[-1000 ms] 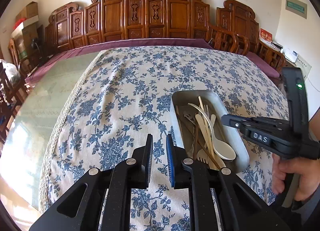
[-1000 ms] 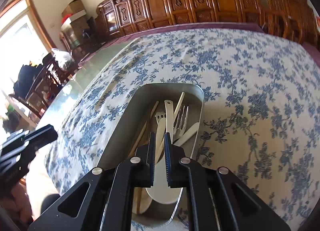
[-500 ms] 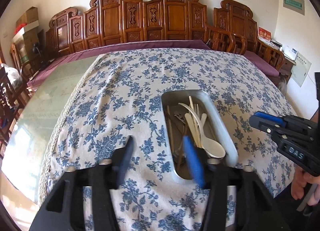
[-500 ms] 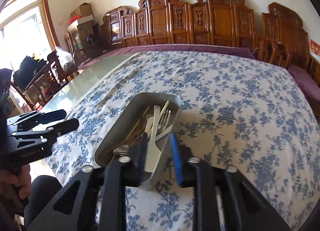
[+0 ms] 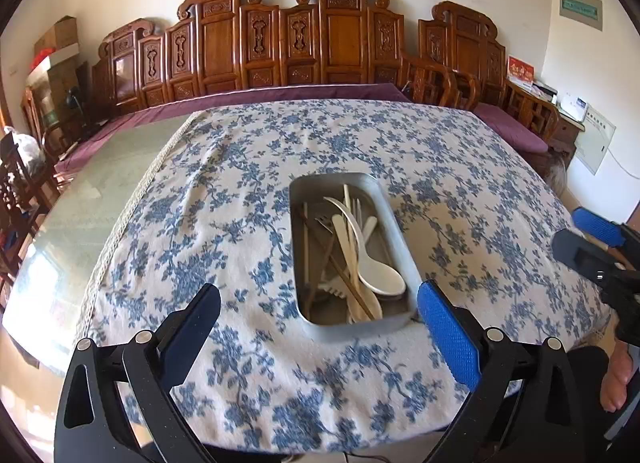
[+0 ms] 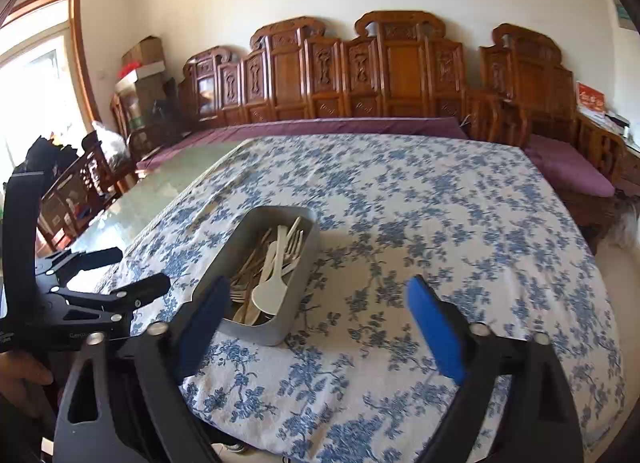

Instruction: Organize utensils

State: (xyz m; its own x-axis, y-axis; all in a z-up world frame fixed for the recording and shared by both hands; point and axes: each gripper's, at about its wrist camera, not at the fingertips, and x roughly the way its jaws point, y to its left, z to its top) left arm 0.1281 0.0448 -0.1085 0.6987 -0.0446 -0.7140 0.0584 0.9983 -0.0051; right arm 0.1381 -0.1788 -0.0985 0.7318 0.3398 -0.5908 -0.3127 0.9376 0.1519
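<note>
A grey metal tray sits on the blue-flowered tablecloth and holds several utensils: a white spoon, forks, and chopsticks. In the right wrist view the tray lies left of centre with a white spoon on top. My left gripper is open and empty, back near the table's front edge, its jaws wide on either side of the tray's near end. My right gripper is open and empty, pulled back to the right of the tray. Each gripper shows at the edge of the other's view.
The flowered tablecloth covers most of the table; bare glass tabletop lies to the left. Carved wooden benches with purple cushions line the far wall. Dark chairs stand at the left.
Both grippers went from shut to wide open and drew back from the tray toward the table's front edge. The utensils stay in the tray.
</note>
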